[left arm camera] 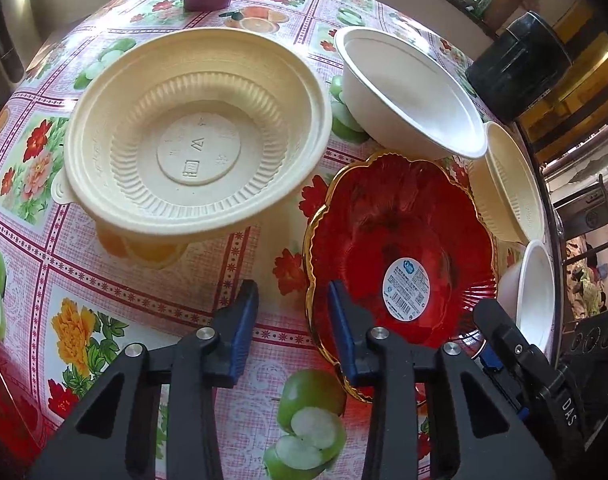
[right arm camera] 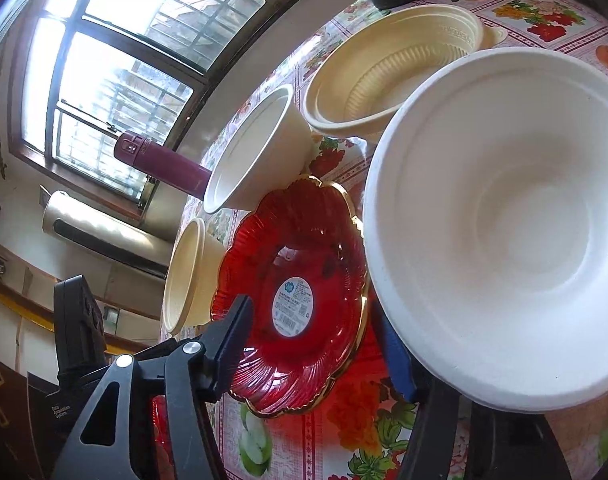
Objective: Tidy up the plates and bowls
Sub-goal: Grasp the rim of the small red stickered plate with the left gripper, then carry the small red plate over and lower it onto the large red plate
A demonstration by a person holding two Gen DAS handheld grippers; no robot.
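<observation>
Pink-and-white checked tablecloth [left arm camera: 152, 292] here, printed with green apples, orange slices and red and yellow flowers. On it, a pale cream ribbed bowl [left arm camera: 198, 136], ridges fanning round its base. Beside it a plain white bowl [left arm camera: 408, 92], no pattern at all. Up front, the translucent red plate [left arm camera: 400, 248], scalloped, trimmed in gold, with a round white-and-blue sticker [left arm camera: 407, 289] carrying a barcode. From the right wrist, a second white bowl [right arm camera: 500, 224] glows bright and unmarked. A maroon flask [right arm camera: 162, 160] lies behind. Gripper pads [left arm camera: 244, 320] show blue on black arms.
</observation>
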